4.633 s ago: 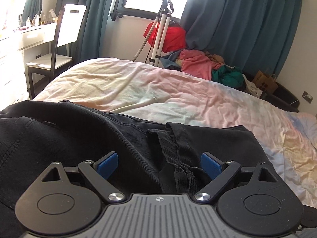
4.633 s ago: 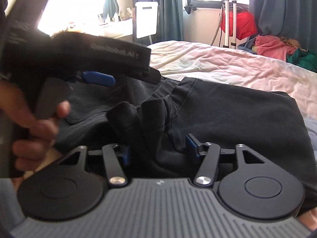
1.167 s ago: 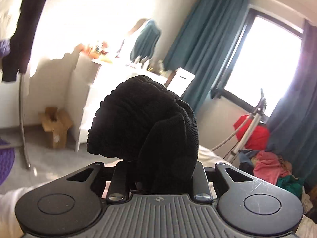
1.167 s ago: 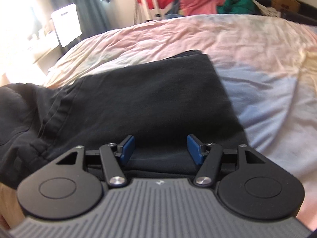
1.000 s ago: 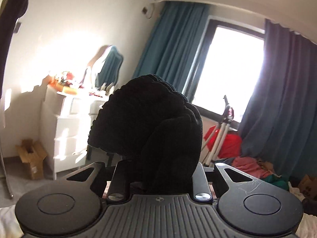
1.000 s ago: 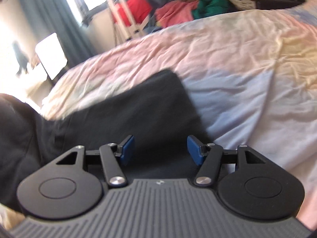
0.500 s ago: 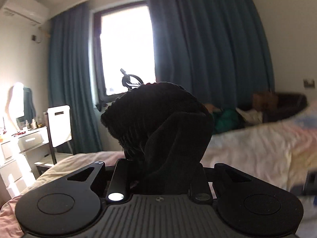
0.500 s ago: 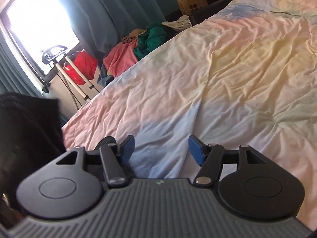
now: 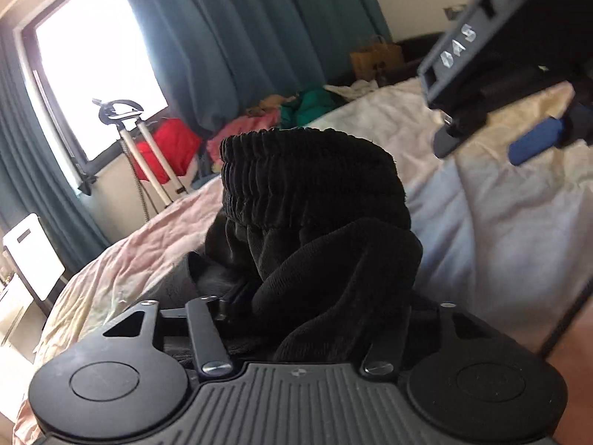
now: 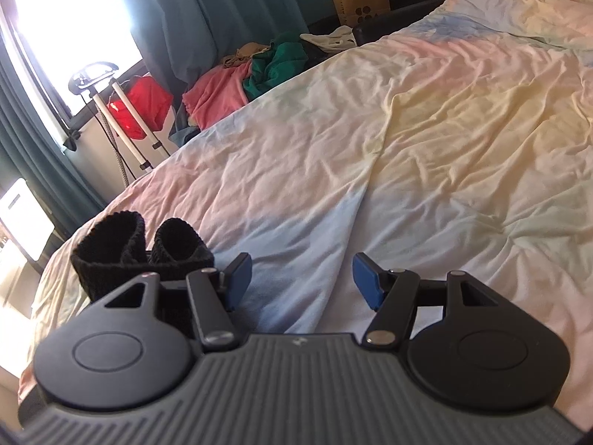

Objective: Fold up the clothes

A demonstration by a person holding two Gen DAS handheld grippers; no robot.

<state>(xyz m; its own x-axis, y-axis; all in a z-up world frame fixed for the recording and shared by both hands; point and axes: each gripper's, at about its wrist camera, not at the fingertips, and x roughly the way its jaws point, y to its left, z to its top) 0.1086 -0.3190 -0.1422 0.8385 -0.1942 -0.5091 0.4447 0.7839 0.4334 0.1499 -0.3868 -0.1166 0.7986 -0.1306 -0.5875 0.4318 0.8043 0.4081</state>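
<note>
My left gripper (image 9: pixel 296 307) is shut on a bunched black garment (image 9: pixel 315 222); its ribbed elastic waistband stands up right in front of the lens and hides the fingertips. The same black garment (image 10: pixel 137 256) shows in the right wrist view as a ribbed bundle at the lower left, over the bed. My right gripper (image 10: pixel 298 280) is open, blue pads apart, with only the pastel bedsheet (image 10: pixel 426 141) between them. In the left wrist view the right gripper (image 9: pixel 533 142) appears at the upper right, above the bed.
A pile of pink, green and tan clothes (image 10: pixel 252 70) lies beyond the bed's far side. A garment steamer stand (image 10: pixel 111 111) with a red item stands under the window. A paper bag (image 10: pixel 361 3) sits on a dark seat. Teal curtains hang behind; a white chair (image 9: pixel 33 256) is at left.
The left gripper, holding the black garment throughout, has swung from facing the dresser and window to tilt down toward the bed. The right gripper left the flat black cloth and now faces bare sheet.
</note>
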